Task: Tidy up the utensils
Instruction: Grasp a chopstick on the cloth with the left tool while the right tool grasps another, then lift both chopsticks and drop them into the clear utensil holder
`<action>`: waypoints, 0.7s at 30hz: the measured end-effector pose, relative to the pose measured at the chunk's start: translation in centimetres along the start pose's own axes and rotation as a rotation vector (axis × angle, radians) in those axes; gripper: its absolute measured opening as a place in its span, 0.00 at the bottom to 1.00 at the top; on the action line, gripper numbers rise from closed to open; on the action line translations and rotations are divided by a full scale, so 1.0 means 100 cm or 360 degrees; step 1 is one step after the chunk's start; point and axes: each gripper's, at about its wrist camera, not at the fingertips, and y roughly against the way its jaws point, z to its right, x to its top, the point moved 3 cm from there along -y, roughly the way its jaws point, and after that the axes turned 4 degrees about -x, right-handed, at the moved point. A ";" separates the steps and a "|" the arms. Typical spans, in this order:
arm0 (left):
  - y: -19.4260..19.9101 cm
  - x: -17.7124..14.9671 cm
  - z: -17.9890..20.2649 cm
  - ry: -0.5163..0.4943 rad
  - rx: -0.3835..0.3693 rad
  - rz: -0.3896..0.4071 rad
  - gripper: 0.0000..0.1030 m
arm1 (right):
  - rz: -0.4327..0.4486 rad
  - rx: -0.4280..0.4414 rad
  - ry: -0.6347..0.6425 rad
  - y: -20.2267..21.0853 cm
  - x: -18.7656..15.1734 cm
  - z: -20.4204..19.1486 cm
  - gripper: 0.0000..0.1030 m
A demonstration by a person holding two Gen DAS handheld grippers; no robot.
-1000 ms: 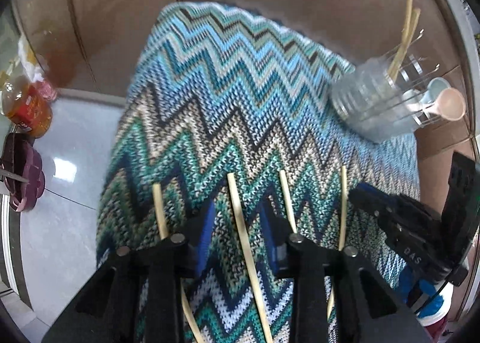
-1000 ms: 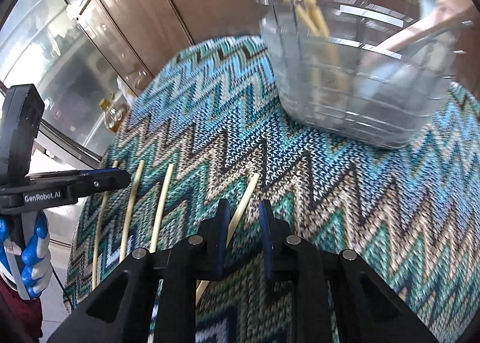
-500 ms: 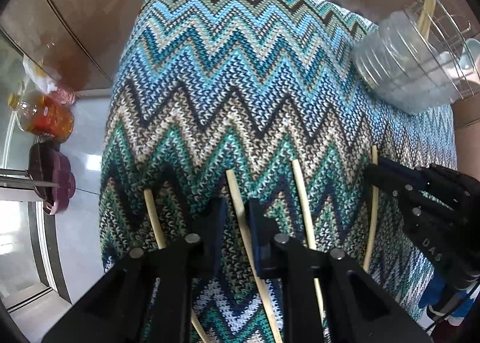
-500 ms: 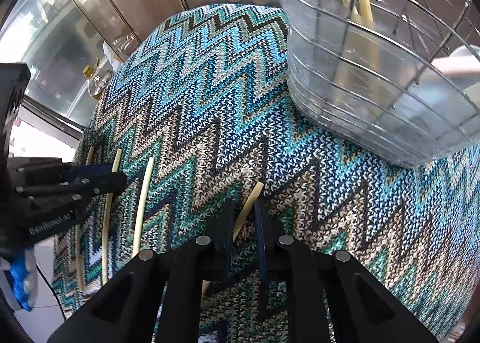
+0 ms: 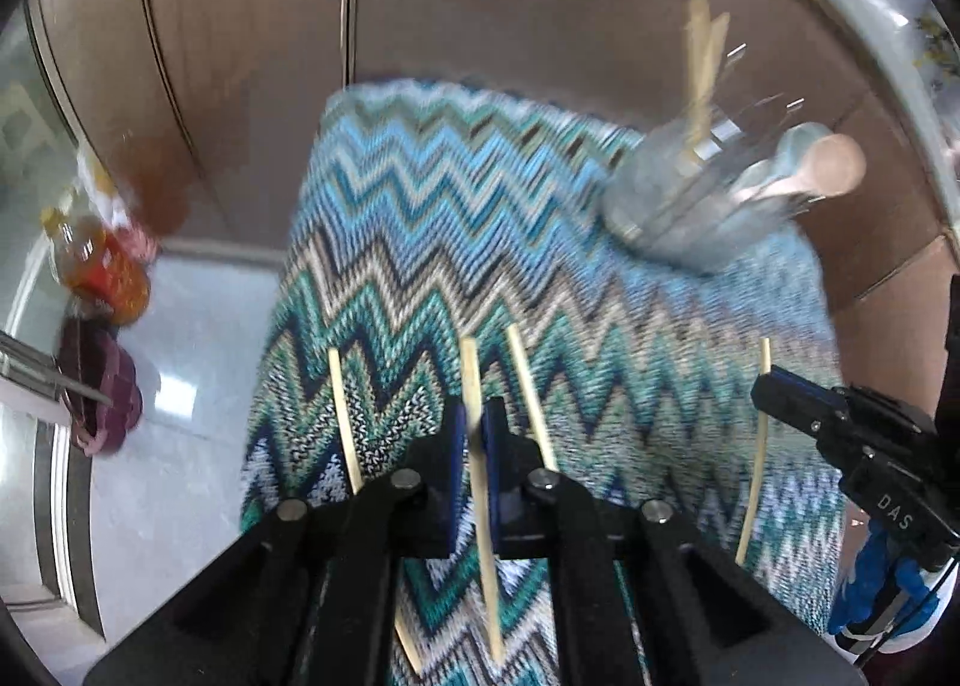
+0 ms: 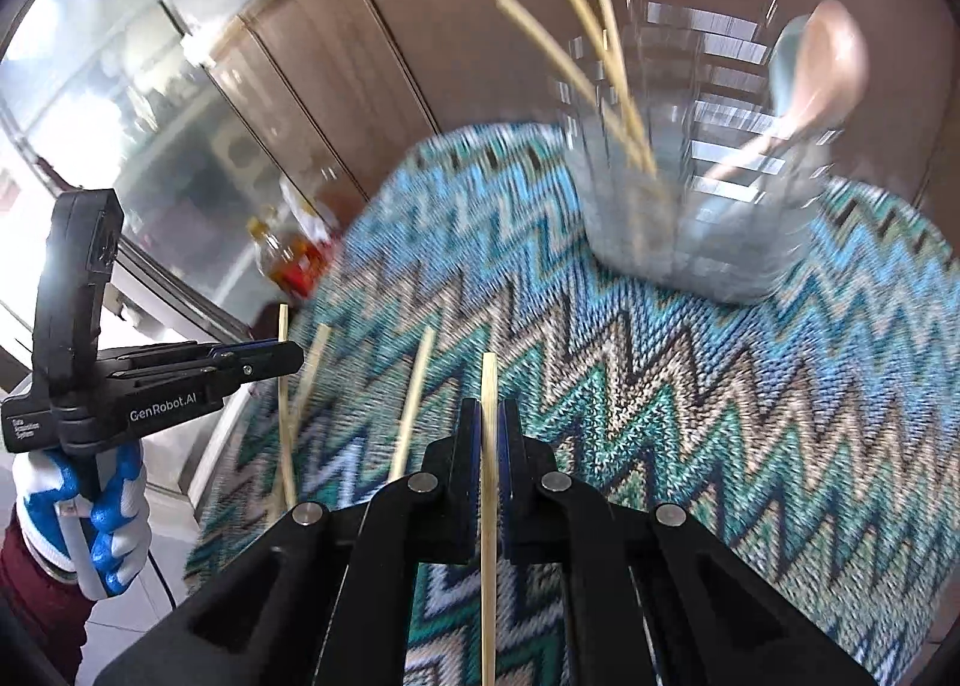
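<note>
gripping one chopstick (image 5: 474,386) each, the left gripper (image 5: 473,416) and right gripper (image 6: 491,416) pinch theirs above the zigzag cloth (image 5: 456,218); utensil holder (image 6: 690,194) at one o'clock.

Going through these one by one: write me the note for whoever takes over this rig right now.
Left gripper: shut on one chopstick.
Right gripper: shut on another chopstick.
Wire holder at the far end of the zigzag cloth already has several chopsticks and spoons.
Left: drop both held sticks in, then collect the two loose chopsticks on the cloth.
</note>
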 end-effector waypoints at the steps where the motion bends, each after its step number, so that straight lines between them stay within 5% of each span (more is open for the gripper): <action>1: 0.010 -0.001 0.003 -0.0018 -0.0010 0.0043 0.05 | 0.0067 -0.0004 0.0012 0.018 -0.002 -0.003 0.05; 11: 0.119 0.031 0.056 -0.0170 -0.0151 0.0503 0.05 | 0.0569 -0.0049 0.0081 0.125 0.014 -0.013 0.05; 21: 0.162 0.096 0.110 -0.0223 -0.0326 0.0855 0.05 | 0.1146 -0.0106 0.0098 0.189 0.080 0.004 0.05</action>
